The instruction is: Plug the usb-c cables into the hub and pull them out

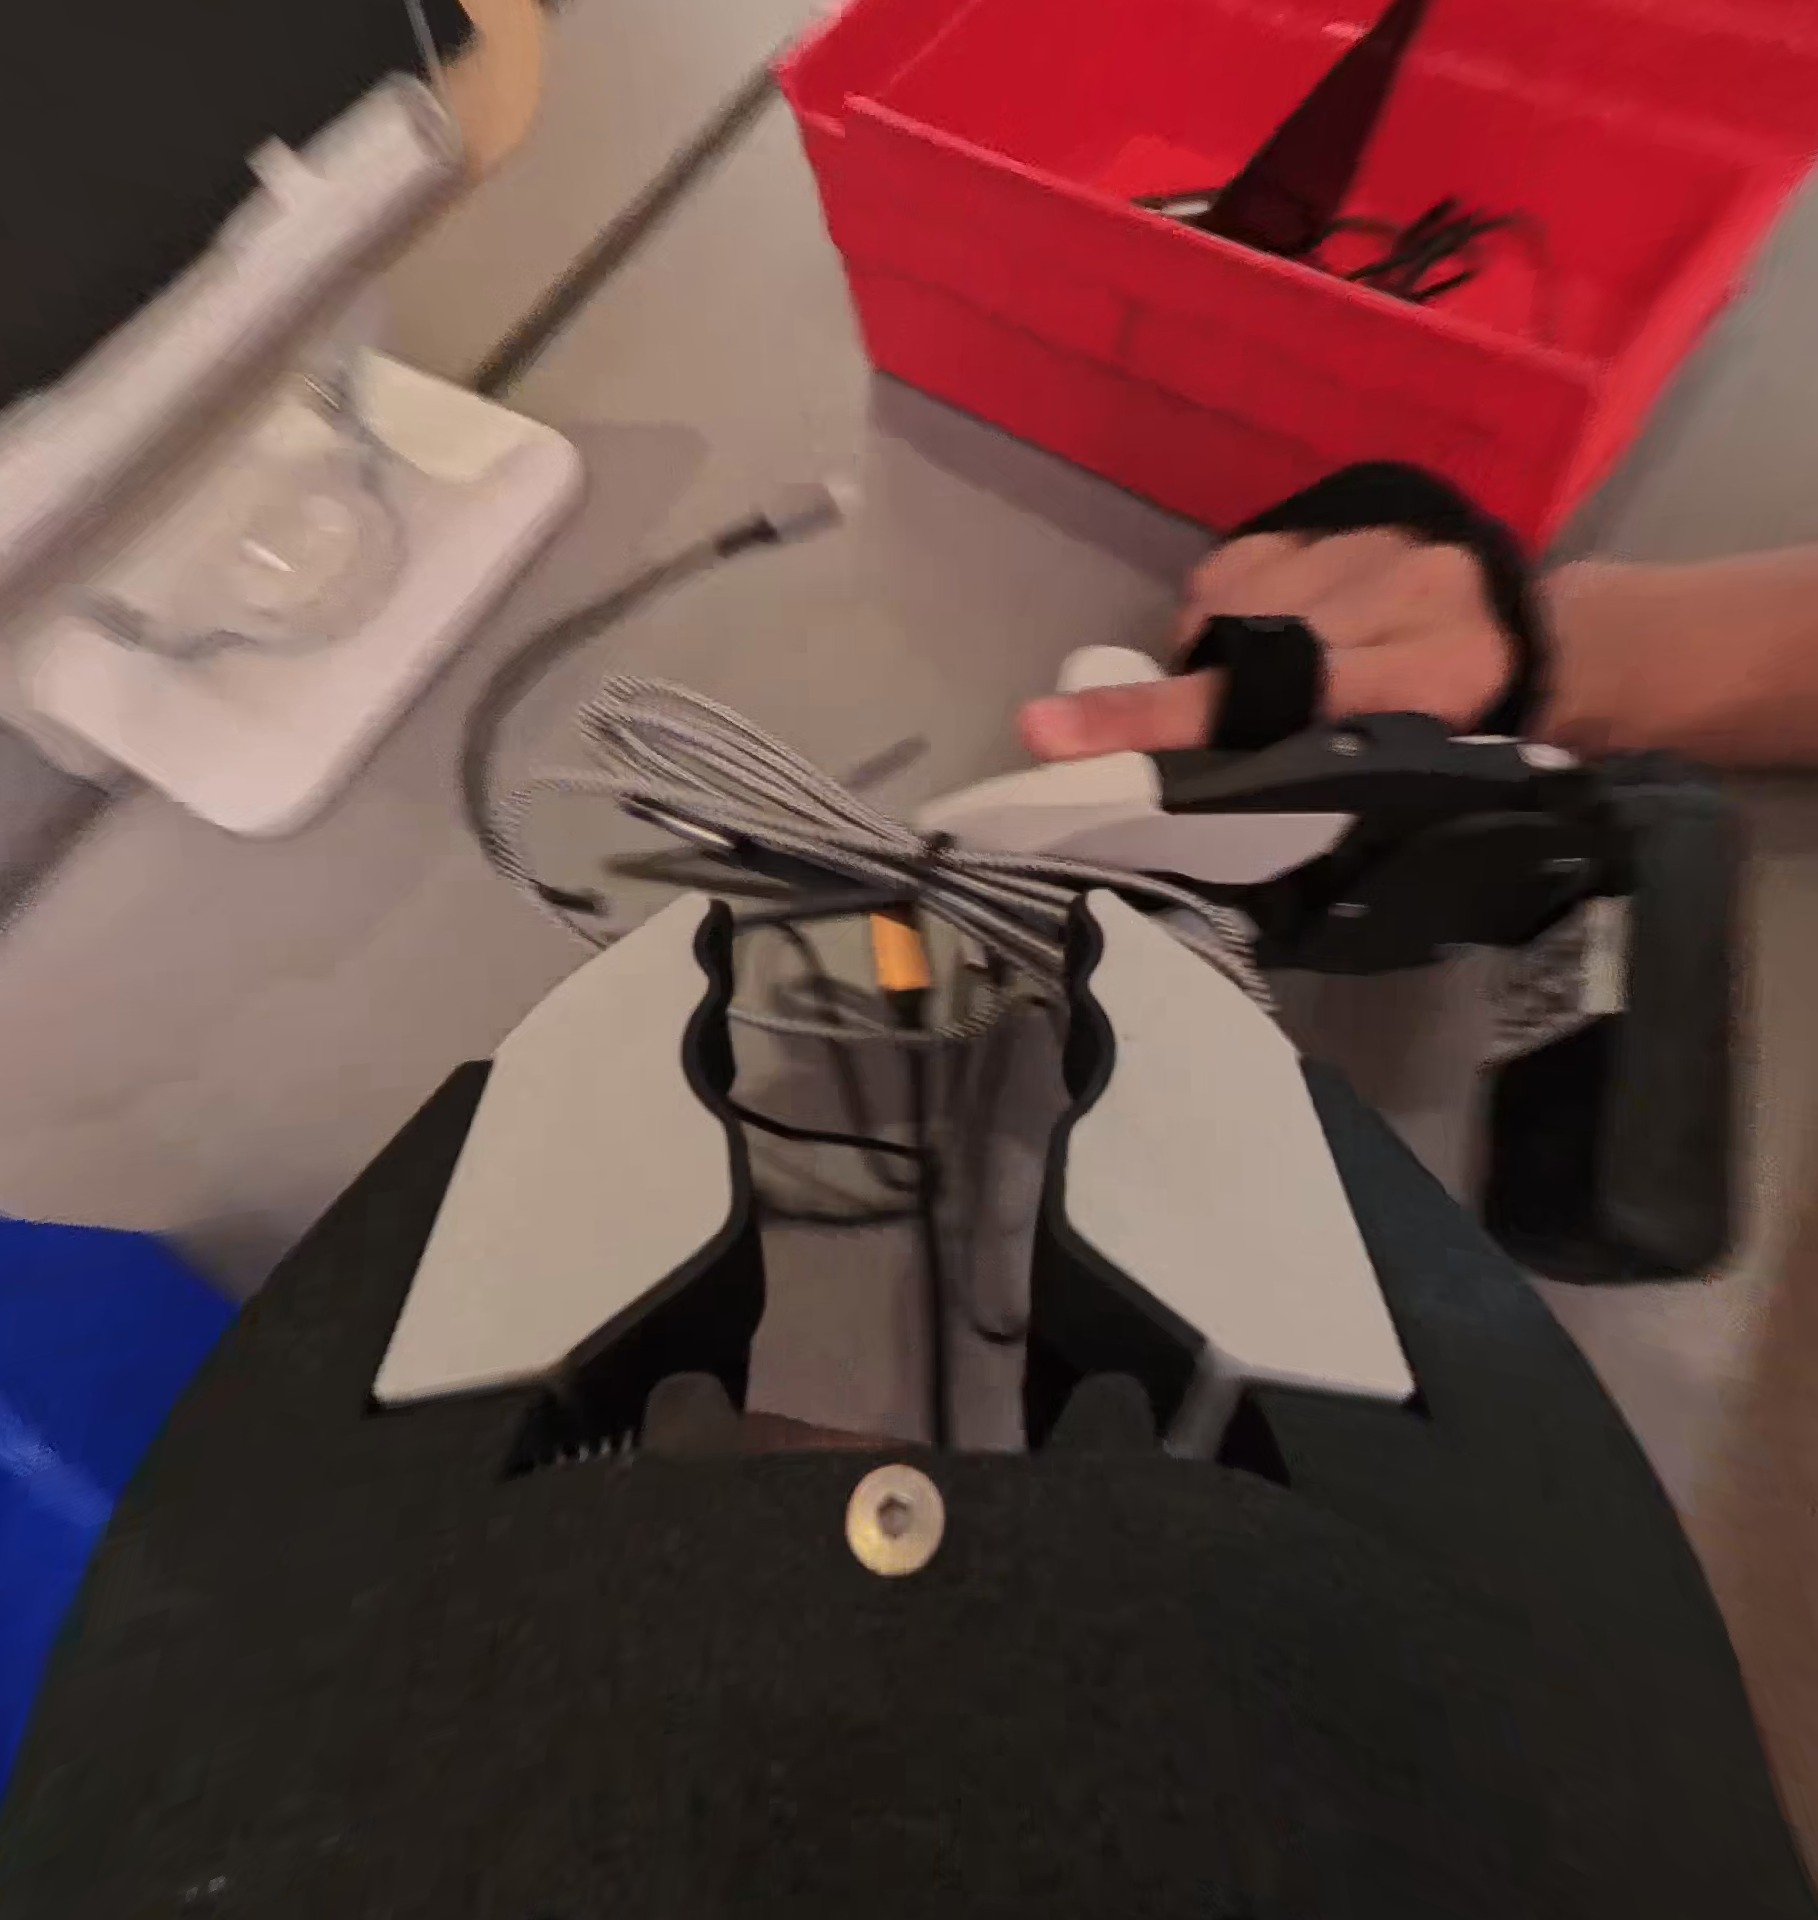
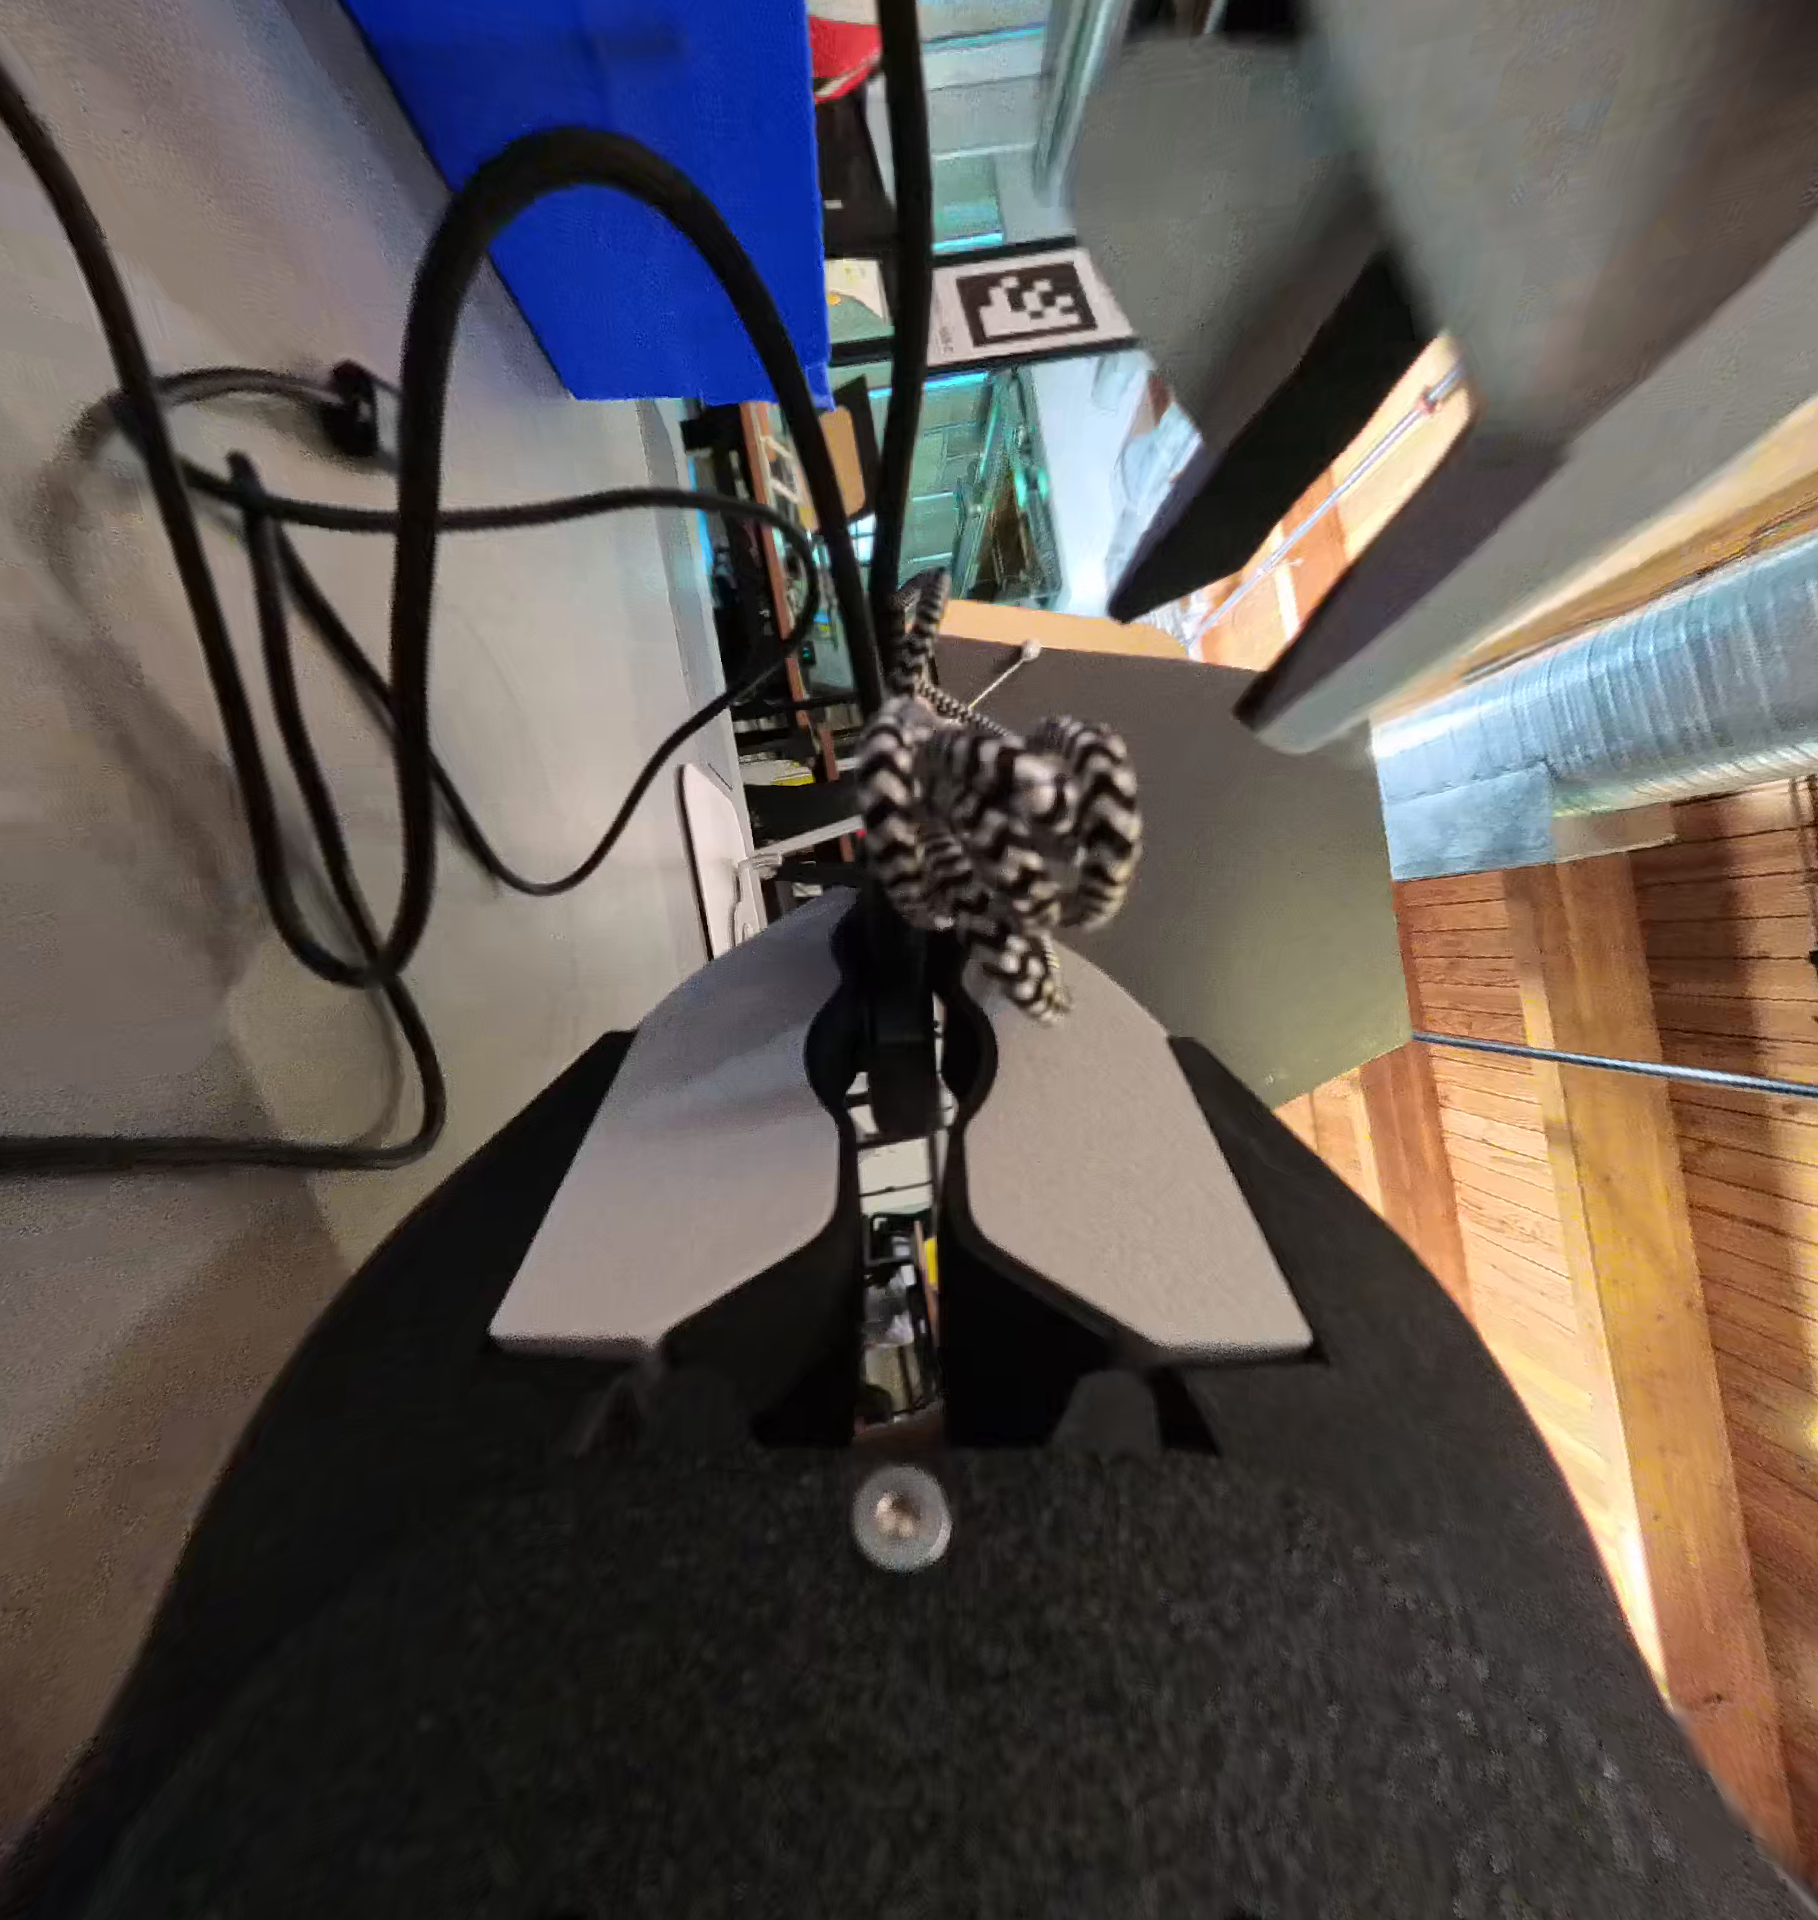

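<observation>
A tied bundle of black-and-white braided cable hangs just beyond my left gripper's tips. My right gripper comes in from the right, held by a person's hand, and is shut on that bundle. In its own view my right gripper is rolled sideways, with the bundle bunched at its tips. My left gripper is open and empty. An orange-ended connector and a thin black cable lie below the gap between its fingers. I cannot make out the hub.
A red bin holding dark cables stands at the back right. A white base plate with a metal post stands at the left. A blue bin is near. Loose black cables loop over the grey table. Across from one pair of fingers to the other is roughly 6 centimeters.
</observation>
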Tool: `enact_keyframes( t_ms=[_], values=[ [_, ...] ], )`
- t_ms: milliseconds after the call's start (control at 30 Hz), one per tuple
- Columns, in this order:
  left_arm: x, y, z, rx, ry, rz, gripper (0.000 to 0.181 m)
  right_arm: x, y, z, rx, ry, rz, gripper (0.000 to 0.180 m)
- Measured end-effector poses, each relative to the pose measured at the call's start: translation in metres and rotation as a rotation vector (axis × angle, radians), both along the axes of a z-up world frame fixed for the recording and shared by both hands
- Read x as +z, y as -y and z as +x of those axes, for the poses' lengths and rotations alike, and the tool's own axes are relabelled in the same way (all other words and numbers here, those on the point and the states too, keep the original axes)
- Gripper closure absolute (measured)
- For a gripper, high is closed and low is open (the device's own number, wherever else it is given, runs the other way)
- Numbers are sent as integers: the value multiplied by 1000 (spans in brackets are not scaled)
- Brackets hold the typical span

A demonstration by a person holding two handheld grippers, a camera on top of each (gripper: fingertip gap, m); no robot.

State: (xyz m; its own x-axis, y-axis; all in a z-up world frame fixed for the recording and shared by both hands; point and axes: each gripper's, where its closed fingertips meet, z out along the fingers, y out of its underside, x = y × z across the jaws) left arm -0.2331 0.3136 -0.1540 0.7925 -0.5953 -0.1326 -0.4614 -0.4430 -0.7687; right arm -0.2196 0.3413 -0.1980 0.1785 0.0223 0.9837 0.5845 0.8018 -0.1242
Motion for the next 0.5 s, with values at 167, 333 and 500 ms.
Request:
enact_keyframes(
  t_ms=[167, 333, 500],
  values=[
    [11, -4, 15, -343, -192, 73, 136, -4, 3, 3, 31, 2, -12, 170],
    [-16, -4, 10, -588, -349, -154, 133, 0, 18, 1, 48, -2, -19, 170],
    [-31, 7, 3, -687, -454, -263, 181, -7, 19, 1, 41, 30, -28, 170]
  ],
)
